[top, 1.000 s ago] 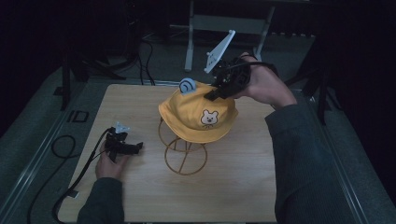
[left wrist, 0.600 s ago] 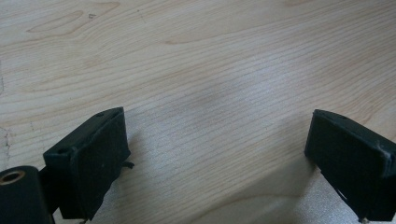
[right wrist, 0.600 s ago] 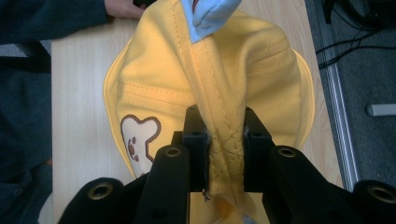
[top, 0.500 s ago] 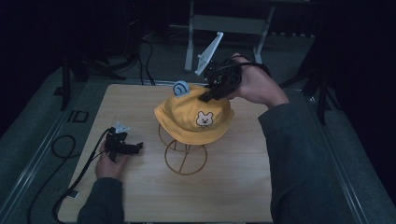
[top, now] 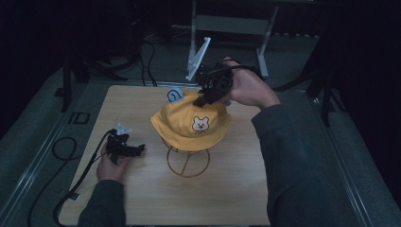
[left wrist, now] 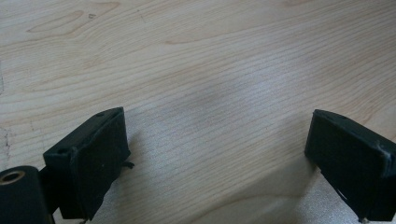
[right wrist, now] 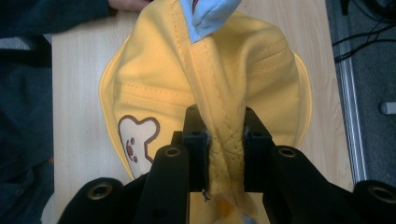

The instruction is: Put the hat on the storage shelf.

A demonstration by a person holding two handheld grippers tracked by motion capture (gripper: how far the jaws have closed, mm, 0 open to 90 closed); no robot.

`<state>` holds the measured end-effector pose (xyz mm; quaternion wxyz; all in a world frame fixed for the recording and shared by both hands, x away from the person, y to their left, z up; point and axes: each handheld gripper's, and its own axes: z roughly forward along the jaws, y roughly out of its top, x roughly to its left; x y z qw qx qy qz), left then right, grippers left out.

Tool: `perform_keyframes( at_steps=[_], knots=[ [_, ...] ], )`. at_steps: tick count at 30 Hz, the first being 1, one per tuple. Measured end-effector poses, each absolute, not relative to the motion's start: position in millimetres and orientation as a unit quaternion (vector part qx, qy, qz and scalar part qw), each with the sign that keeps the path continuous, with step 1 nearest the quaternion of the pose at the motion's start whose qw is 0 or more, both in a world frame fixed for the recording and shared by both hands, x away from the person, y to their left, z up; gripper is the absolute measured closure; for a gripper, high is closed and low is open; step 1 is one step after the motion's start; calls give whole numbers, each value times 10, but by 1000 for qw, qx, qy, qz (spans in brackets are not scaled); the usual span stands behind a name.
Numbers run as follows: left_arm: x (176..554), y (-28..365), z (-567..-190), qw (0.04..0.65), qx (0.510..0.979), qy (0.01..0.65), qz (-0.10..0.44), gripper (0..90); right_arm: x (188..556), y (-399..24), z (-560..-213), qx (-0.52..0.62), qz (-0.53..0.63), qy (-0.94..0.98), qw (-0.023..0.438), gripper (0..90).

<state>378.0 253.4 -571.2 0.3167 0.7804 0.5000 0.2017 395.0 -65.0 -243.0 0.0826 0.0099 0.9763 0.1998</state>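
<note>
Right now I'm pinching a fold of the yellow hat [right wrist: 205, 84] with my right gripper [right wrist: 223, 140]; its jaws are squeezing tight on a ridge of fabric at the crown, beside the pale blue ear [right wrist: 208, 16]. From the high view the hat [top: 191, 124] is draping over the top of the wire stand [top: 187, 161] near the middle of the table [top: 142, 203], with the bear patch [top: 200, 124] facing my side and the right gripper [top: 204, 98] sitting at the far upper edge of the crown.

My left gripper [top: 137, 150] is resting low on the wood at the left, well apart from the stand. Its jaws are standing wide apart with nothing but bare tabletop [left wrist: 210, 70] between them.

As I judge it, I'm seating the hat on the stand. To do this well I'm keeping the pinch on the fold only, not on the wire beneath, and I'm guiding the crown down evenly so the brim is hanging level all round. The stand looks light, so a sideways tug could tip it; I'm thinking of easing straight down and letting go only once the fabric is resting slack.
</note>
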Motion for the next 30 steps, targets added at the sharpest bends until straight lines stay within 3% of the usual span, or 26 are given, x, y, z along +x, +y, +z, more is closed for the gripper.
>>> perform_keyframes(
  at_steps=[30],
  knots=[
    [3780,2534,-5712,317,780,500,202,60,3952,-363,-2630,-2,172,983,59,748]
  ],
)
